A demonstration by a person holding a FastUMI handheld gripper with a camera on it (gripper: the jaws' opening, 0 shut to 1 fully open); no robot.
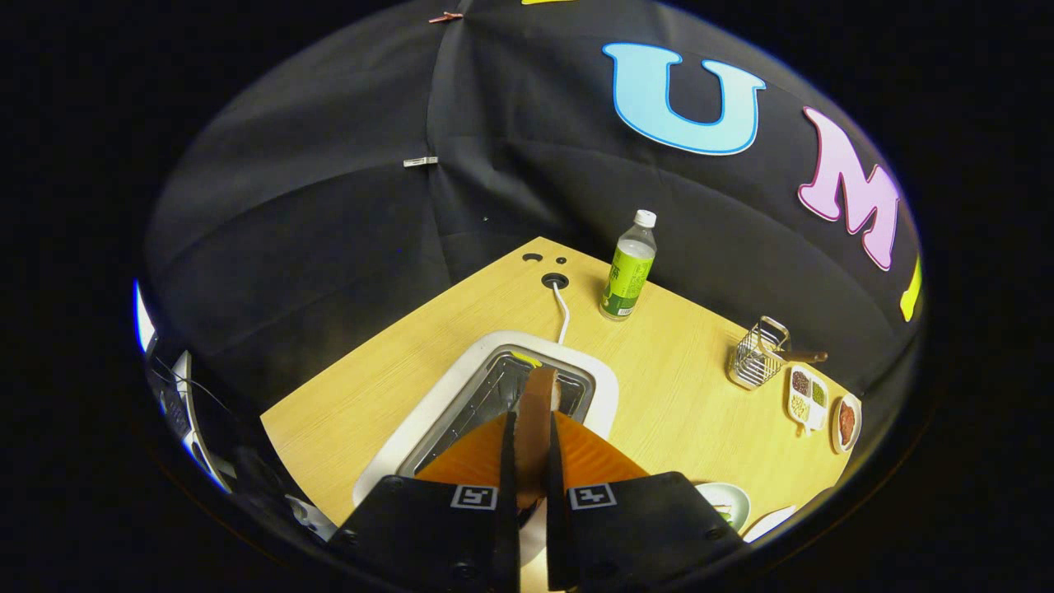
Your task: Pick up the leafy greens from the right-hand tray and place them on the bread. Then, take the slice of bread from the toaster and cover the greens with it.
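My gripper (532, 461) is shut on a slice of bread (539, 412), which stands edge-on between the two fingers with its brown crust facing up. Directly below the slice lies the white toaster (461, 379), and I look down into its open metal slot (486, 403). The bread's far end reaches over the slot's middle. To the right of the fingers, at the table's near edge, a round plate (729, 501) holds something green, partly hidden by the gripper body.
A white cord (562, 313) runs from the toaster to a hole in the wooden table (675, 395). Beyond it stands a green-labelled bottle (628, 268). At the far right are a wire basket (757, 354), a divided tray (807, 398) and a small dish (846, 422).
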